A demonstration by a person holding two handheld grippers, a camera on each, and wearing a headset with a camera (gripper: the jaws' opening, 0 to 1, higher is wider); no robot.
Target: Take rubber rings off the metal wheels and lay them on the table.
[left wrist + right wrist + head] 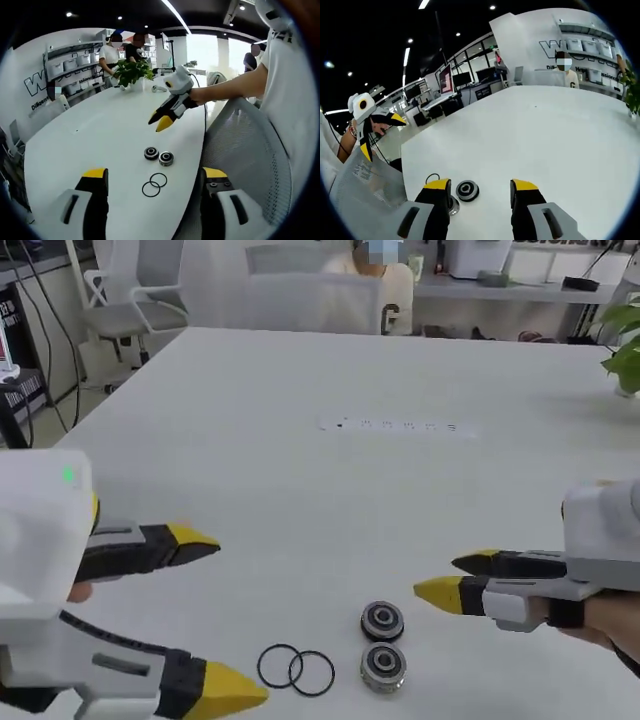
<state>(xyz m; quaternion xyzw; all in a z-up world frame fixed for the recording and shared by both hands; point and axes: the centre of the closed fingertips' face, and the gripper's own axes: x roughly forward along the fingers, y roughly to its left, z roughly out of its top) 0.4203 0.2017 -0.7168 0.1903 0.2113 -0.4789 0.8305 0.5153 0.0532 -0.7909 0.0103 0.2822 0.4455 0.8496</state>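
Two rubber rings (296, 669) lie flat on the white counter (330, 490), overlapping each other, close to its front edge. Just to their right sit the metal wheels, the farther wheel (382, 621) and the nearer wheel (383, 665), almost touching; each shows a dark band, and whether that is a fitted ring I cannot tell.

The left tool (215, 615) hangs to the left of the rings, jaws spread wide with nothing between them; in the left gripper view the rubber rings (155, 184) lie straight ahead between those jaws. The right tool (455, 578) hovers just right of the farther wheel, tips toward it, jaws parted more narrowly and empty; in the right gripper view one of the metal wheels (467, 190) sits ahead, toward the left jaw.

The risks, as I judge them: a wheel pinched off-centre may roll or skid, since nothing braces it; a low sweep by the left tool could push the loose rings over the nearby edge.
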